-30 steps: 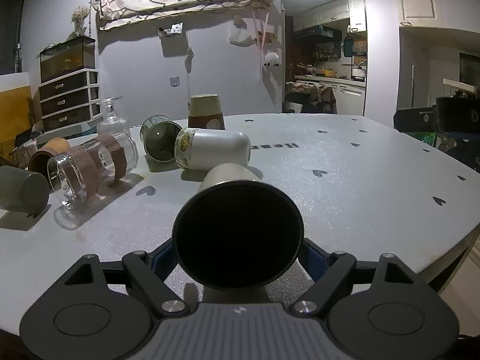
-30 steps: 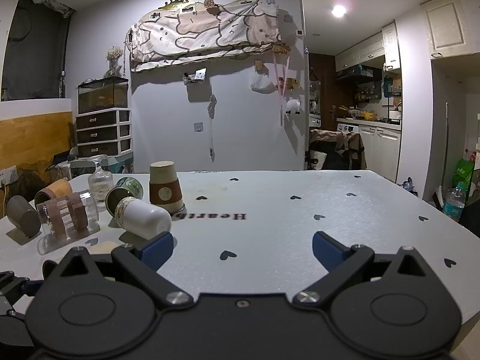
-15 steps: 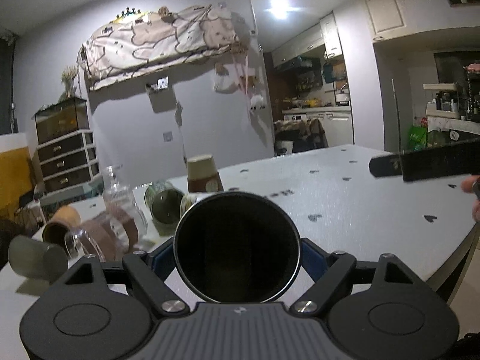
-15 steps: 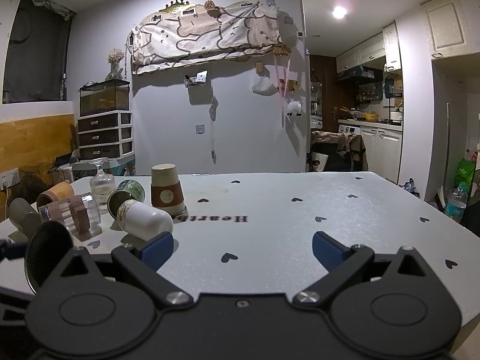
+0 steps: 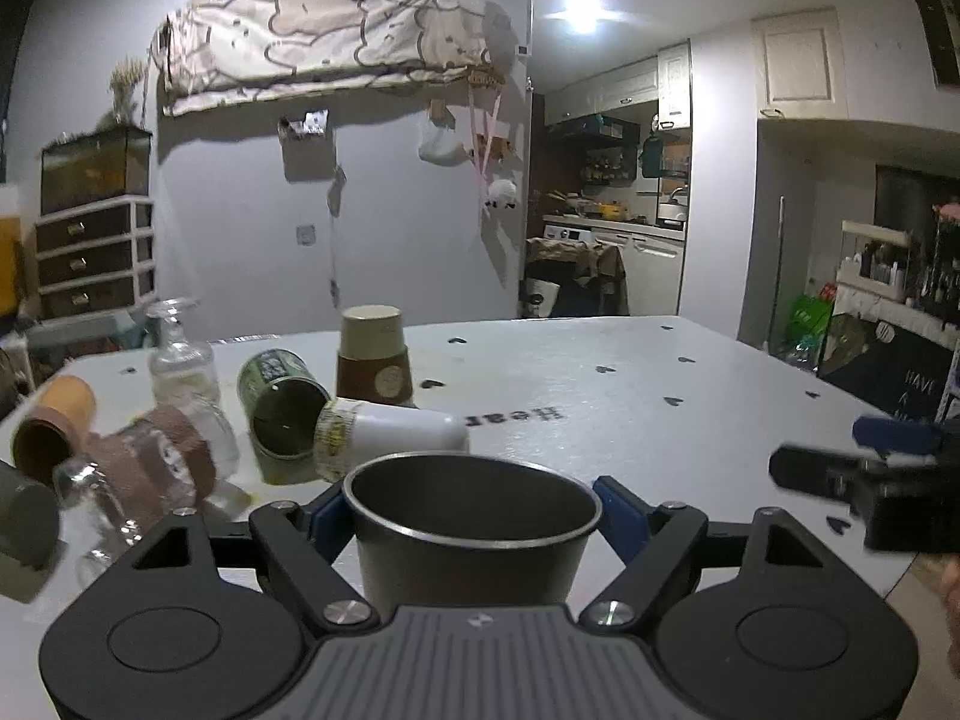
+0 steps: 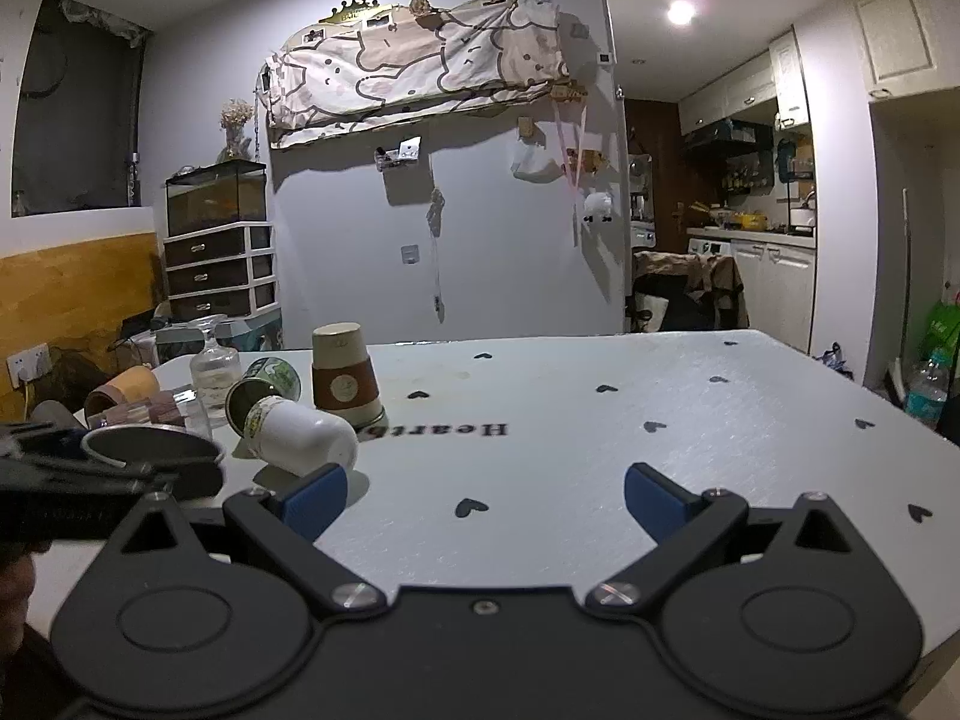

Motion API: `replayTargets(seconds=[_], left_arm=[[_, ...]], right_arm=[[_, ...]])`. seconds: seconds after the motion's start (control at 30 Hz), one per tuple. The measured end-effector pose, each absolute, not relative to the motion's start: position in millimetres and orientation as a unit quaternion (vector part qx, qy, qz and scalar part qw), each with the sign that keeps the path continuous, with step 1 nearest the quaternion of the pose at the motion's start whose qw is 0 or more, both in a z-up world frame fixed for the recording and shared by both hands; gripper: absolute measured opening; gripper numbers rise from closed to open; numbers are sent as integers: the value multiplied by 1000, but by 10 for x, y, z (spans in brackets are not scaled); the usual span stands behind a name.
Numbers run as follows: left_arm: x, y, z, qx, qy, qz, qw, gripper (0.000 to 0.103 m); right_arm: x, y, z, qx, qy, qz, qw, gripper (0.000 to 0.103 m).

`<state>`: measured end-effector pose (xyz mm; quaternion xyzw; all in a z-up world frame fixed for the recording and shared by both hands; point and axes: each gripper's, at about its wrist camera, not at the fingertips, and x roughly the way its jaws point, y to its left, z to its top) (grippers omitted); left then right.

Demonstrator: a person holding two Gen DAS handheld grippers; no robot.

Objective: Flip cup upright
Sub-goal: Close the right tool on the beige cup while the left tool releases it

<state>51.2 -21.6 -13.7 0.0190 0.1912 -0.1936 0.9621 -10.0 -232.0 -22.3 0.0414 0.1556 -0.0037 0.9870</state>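
Left claw clamped on the dark cup, mouth up, axis vertical, above the surface; straight down is next. Right claw spread apart, empty.

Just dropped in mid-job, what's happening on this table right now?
The left tongs are shut on a dark cup, held with its open mouth up near the front of the white table. The right tongs are open and hold nothing. Behind, a white cup and a green can lie on their sides, and a brown paper cup stands upside down.
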Motion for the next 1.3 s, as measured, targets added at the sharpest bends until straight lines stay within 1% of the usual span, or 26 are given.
replayTargets(seconds=[0.23, 0.33, 0.57, 0.73, 0.97, 1.03, 1.1, 1.17, 1.3], left_arm=[[509, -209, -187, 2, 199, -199, 959, 82], [515, -173, -165, -7, 202, -200, 959, 82], [508, -108, 62, -44, 193, -227, 954, 82], [471, -232, 143, -31, 193, -260, 946, 82], [481, -355, 33, -20, 228, -292, 929, 82], [479, -360, 6, -23, 233, -300, 925, 82], [474, -371, -5, -24, 235, -306, 922, 82], [464, -376, -12, -24, 235, -308, 922, 82], [472, -383, -43, -34, 236, -304, 922, 83]], right_arm=[[-57, -2341, -328, 47, 167, 52, 984, 99], [-34, -2300, -384, 51, 175, 90, 979, 96], [-49, -2100, -444, 41, 180, 206, 961, 96], [-13, -1920, -421, 29, 160, 262, 951, 97], [-9, -1834, -402, 24, 149, 290, 945, 96], [13, -1854, -409, 32, 154, 286, 945, 91], [50, -1875, -415, 41, 159, 284, 945, 80], [84, -1912, -423, 53, 163, 286, 943, 72], [121, -1941, -441, 64, 162, 287, 942, 72]])
